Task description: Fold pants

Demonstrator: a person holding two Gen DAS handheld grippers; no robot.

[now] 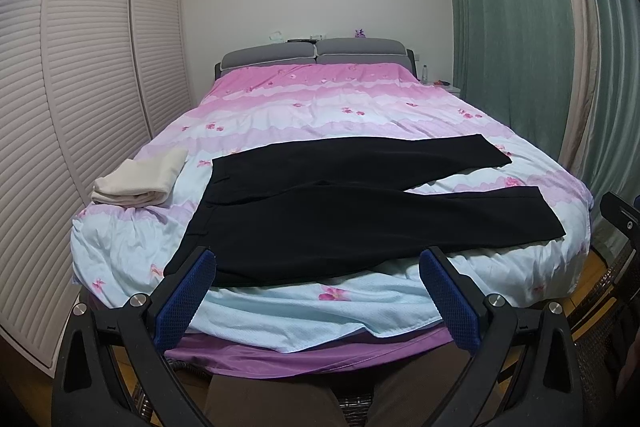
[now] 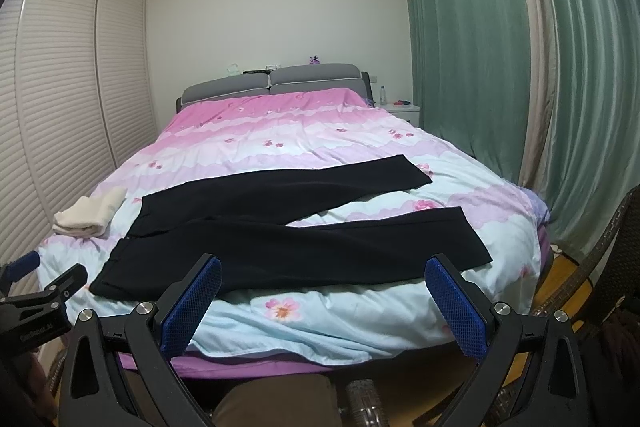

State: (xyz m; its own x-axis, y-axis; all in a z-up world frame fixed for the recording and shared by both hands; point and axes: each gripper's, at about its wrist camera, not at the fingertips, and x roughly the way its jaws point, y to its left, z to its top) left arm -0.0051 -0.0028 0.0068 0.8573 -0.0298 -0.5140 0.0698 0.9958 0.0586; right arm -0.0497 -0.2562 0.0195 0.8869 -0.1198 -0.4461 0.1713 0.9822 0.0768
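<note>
The black pants (image 1: pixel 344 215) lie flat and unfolded on the bed (image 1: pixel 320 311), legs spread, while the left hand-held gripper (image 1: pixel 316 291) and the right hand-held gripper (image 2: pixel 324 299) wait before the bed, both wide apart and empty, so all folding seems left.

Black pants (image 1: pixel 340 211) on pink floral duvet (image 1: pixel 320 99).

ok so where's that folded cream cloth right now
The folded cream cloth lies on the bed's left side in both views, on the floral duvet, just left of the black pants' waistband, apart from them.
</note>
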